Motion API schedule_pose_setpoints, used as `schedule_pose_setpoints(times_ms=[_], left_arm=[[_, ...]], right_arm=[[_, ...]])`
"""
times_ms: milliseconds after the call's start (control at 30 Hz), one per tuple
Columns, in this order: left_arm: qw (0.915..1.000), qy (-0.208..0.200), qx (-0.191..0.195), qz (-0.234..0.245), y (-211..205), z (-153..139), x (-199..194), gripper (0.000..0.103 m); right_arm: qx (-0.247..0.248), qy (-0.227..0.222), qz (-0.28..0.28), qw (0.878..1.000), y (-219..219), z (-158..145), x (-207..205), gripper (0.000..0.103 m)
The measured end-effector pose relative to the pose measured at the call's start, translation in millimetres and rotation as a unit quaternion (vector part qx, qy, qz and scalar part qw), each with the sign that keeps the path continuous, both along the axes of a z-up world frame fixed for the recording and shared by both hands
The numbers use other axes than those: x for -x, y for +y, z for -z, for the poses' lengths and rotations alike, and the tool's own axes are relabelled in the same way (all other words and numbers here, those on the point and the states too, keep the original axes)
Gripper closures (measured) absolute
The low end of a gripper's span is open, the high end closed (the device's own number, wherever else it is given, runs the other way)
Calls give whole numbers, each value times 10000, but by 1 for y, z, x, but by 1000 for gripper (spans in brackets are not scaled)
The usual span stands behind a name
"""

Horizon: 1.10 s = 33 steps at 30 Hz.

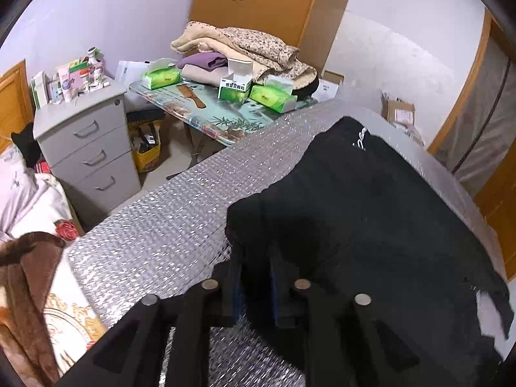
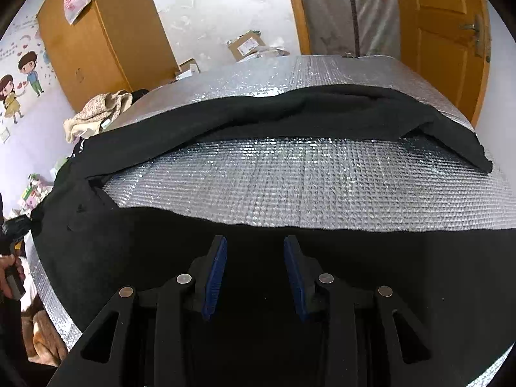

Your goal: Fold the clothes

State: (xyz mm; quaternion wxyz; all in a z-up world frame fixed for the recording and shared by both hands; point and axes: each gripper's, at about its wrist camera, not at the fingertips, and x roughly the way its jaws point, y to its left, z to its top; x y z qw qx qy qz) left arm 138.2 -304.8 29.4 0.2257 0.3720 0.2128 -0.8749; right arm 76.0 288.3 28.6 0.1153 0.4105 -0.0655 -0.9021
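Observation:
A black garment (image 1: pixel 371 209) with white lettering near one end lies spread on a silver quilted mat (image 1: pixel 167 213). My left gripper (image 1: pixel 256 277) is shut on the garment's near left corner, and black cloth fills the narrow gap between its fingers. In the right wrist view the garment (image 2: pixel 322 113) forms two long bands with bare mat (image 2: pixel 290 177) between them. My right gripper (image 2: pixel 254 271) hovers open over the near band, its blue pads (image 2: pixel 216 277) apart and bare. A hand (image 2: pixel 9 271) holds the left gripper at that view's left edge.
A grey drawer cabinet (image 1: pixel 87 148) and a folding table (image 1: pixel 200 113) with tissue packs and piled clothes stand beyond the mat's left edge. A wooden wardrobe (image 1: pixel 258 0), a door (image 2: pixel 445 32) and cardboard boxes (image 2: pixel 248 45) line the far side. A brown blanket (image 1: pixel 29 274) lies near left.

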Motion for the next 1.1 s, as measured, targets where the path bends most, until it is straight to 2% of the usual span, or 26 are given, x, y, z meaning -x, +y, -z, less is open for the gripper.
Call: schedule_pose_setpoints(times_ms=[100, 200, 267, 333, 433, 500, 600, 667, 700, 767, 867, 900, 967, 1000, 1100], left_arm=[[9990, 133, 415, -75, 14, -20, -3, 86], [9953, 484, 828, 136, 39, -47, -2, 86], [9911, 753, 973, 500, 68, -63, 4, 86], [9841, 957, 973, 1140, 109, -71, 17, 84], [9672, 1119, 947, 2074, 173, -73, 41, 84], [9549, 1130, 844, 2612, 213, -68, 57, 84], [9401, 1104, 741, 3138, 258, -61, 76, 84], [9351, 1034, 708, 3314, 274, -57, 85, 84], [9333, 1001, 700, 3377, 280, -56, 89, 84], [9314, 931, 728, 3442, 286, -54, 96, 84], [9320, 835, 708, 3454, 290, -50, 102, 84], [9326, 810, 695, 3448, 290, -49, 103, 84], [9335, 766, 675, 3438, 292, -46, 103, 84], [9338, 747, 669, 3435, 292, -44, 103, 84], [9348, 715, 662, 3416, 291, -41, 102, 84]], right_arm=[[20, 119, 204, 9997, 17, -9, 1, 65], [-152, 285, 596, 9977, 43, -22, 3, 64], [-221, 396, 925, 9947, 69, -29, 9, 64], [-212, 411, 1232, 9913, 93, -32, 17, 62], [26, 178, 1745, 9845, 135, -24, 36, 60], [-12, -44, 1916, 9815, 155, -18, 51, 60], [-313, -123, 1769, 9837, 168, -17, 66, 58], [-736, -115, 1523, 9855, 166, -19, 74, 51], [-1027, -117, 1318, 9859, 163, -19, 78, 47], [-1446, -208, 938, 9848, 159, -14, 87, 46], [-1690, -374, 695, 9824, 158, -3, 99, 46], [-1746, -401, 684, 9815, 159, 1, 102, 48], [-1808, -417, 665, 9804, 161, 4, 106, 73], [-1842, -403, 665, 9798, 162, 3, 107, 97], [-1945, -172, 600, 9789, 165, -12, 98, 96]])
